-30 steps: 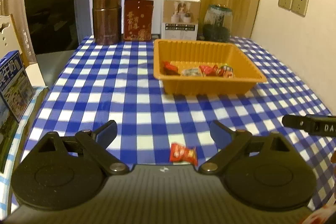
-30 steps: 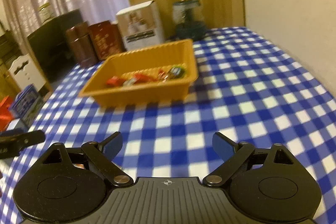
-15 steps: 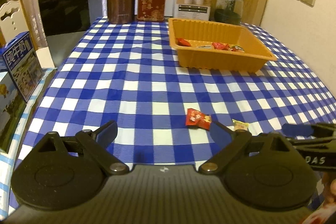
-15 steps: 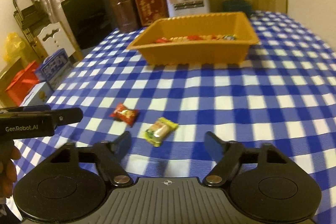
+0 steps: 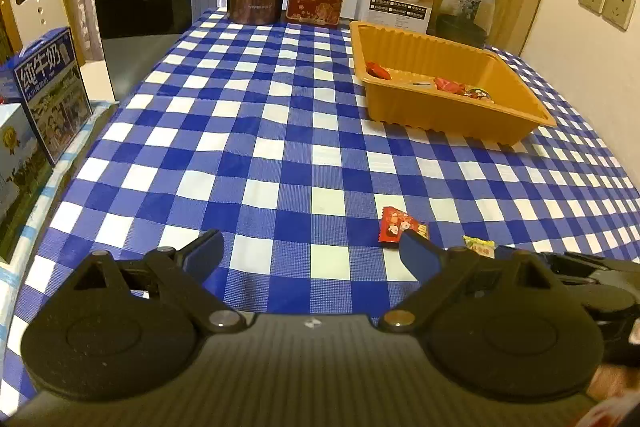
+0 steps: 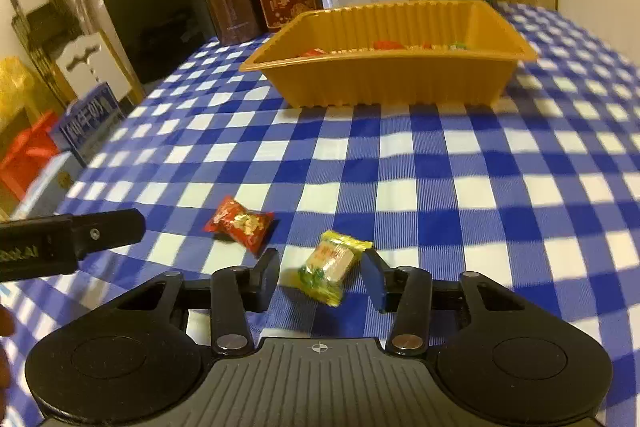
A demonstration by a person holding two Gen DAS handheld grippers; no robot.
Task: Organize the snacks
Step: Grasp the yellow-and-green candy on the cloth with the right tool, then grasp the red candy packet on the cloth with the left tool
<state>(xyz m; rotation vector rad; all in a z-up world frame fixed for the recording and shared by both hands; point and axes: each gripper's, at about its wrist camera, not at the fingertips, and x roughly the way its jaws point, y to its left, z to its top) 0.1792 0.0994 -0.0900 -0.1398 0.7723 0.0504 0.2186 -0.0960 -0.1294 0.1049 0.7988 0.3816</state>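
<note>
Pickup under way: right gripper [image 6: 322, 275] fingers closing around yellow candy [image 6: 329, 267], apparently not yet pinching; left gripper [image 5: 310, 253] wide. Next, carry to orange tray [image 6: 384, 83].

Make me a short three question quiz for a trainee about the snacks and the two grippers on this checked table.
1. True or false: the yellow-green snack lies between the right gripper fingers.
2. Which loose snack lies nearer the left gripper: A) the red snack, B) the yellow-green one?
3. Fill in: the sorted snacks lie in the orange ___.

Key: 1 true, its jaws are closing around the snack, with no pad contact visible yet. 2 A. 3 tray.
</note>
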